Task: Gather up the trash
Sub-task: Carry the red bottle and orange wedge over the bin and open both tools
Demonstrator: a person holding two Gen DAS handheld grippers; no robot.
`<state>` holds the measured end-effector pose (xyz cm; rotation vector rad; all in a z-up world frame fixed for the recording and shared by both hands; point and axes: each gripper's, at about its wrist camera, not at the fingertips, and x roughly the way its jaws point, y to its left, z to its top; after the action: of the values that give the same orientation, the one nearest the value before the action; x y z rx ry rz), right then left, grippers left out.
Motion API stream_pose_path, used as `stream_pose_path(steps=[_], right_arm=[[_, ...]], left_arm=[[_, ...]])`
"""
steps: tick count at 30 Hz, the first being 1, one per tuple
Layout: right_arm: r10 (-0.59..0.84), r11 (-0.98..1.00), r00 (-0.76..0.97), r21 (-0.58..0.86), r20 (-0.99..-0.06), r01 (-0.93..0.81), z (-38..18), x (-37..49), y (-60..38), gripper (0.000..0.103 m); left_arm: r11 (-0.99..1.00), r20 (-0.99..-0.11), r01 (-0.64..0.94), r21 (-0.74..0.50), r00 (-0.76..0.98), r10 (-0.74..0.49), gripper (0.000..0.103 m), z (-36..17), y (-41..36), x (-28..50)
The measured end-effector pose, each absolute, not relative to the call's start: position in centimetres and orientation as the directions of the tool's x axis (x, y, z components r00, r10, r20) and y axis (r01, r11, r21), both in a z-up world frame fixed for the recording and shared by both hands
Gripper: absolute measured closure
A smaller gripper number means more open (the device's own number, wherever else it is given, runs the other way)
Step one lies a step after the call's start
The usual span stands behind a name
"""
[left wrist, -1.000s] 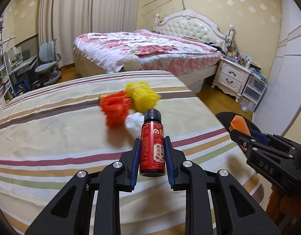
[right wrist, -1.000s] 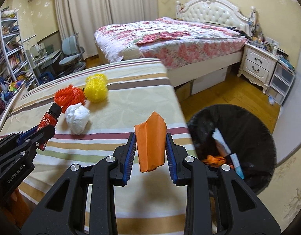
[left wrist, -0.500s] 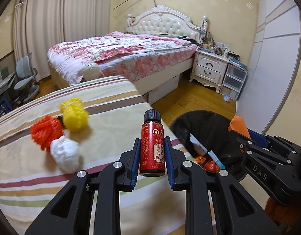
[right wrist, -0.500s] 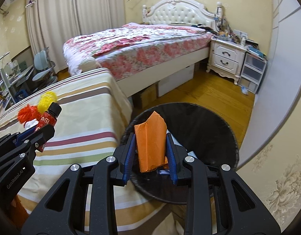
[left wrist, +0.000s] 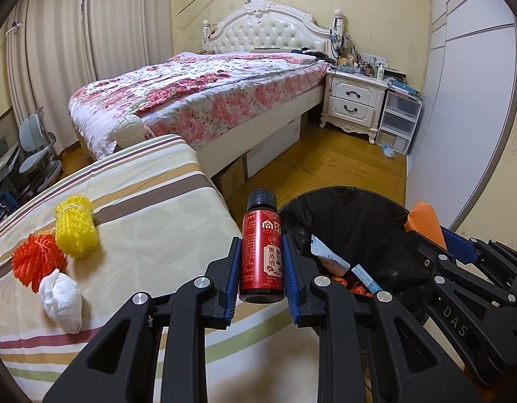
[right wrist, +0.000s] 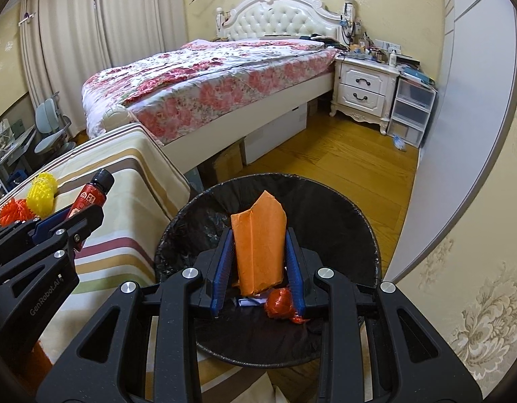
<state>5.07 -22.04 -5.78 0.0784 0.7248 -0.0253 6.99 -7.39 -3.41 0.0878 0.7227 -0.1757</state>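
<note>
My left gripper (left wrist: 261, 268) is shut on a small red bottle (left wrist: 261, 255) with a black cap, held upright at the right edge of the striped bedspread (left wrist: 151, 215), just left of the black-lined trash bin (left wrist: 359, 221). My right gripper (right wrist: 258, 265) is shut on a folded orange paper (right wrist: 258, 248) and hangs right over the bin (right wrist: 325, 208). Inside the bin lie a white tube (left wrist: 329, 258) and a red-orange wrapper (right wrist: 280, 305). On the bedspread rest a yellow mesh ball (left wrist: 76, 231), an orange mesh ball (left wrist: 36, 262) and a white crumpled wad (left wrist: 62, 297).
A flowered bed (left wrist: 204, 100) with a white headboard stands behind. A white nightstand (left wrist: 354, 102) and clear plastic drawers (left wrist: 398, 121) line the right wall. Wooden floor (left wrist: 325, 164) lies between bed and bin. Office chairs (left wrist: 36, 158) stand at the far left.
Both grippers have swung right from over the bedspread to the bin, each keeping its grip. The bin now fills the right wrist view; the mesh balls have slid left.
</note>
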Motion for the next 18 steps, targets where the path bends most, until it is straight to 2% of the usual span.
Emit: stream_pose_path(steps=[18], right_arm=[[-0.027, 0.993, 0.743, 0.066, -0.669, 0.095, -6.3, 6.4, -23.7, 0.073]], left_arm=[[0.974, -0.685, 0.216, 0.062, 0.719, -0.116, 0.078, -4.1, -10.3, 8.6]])
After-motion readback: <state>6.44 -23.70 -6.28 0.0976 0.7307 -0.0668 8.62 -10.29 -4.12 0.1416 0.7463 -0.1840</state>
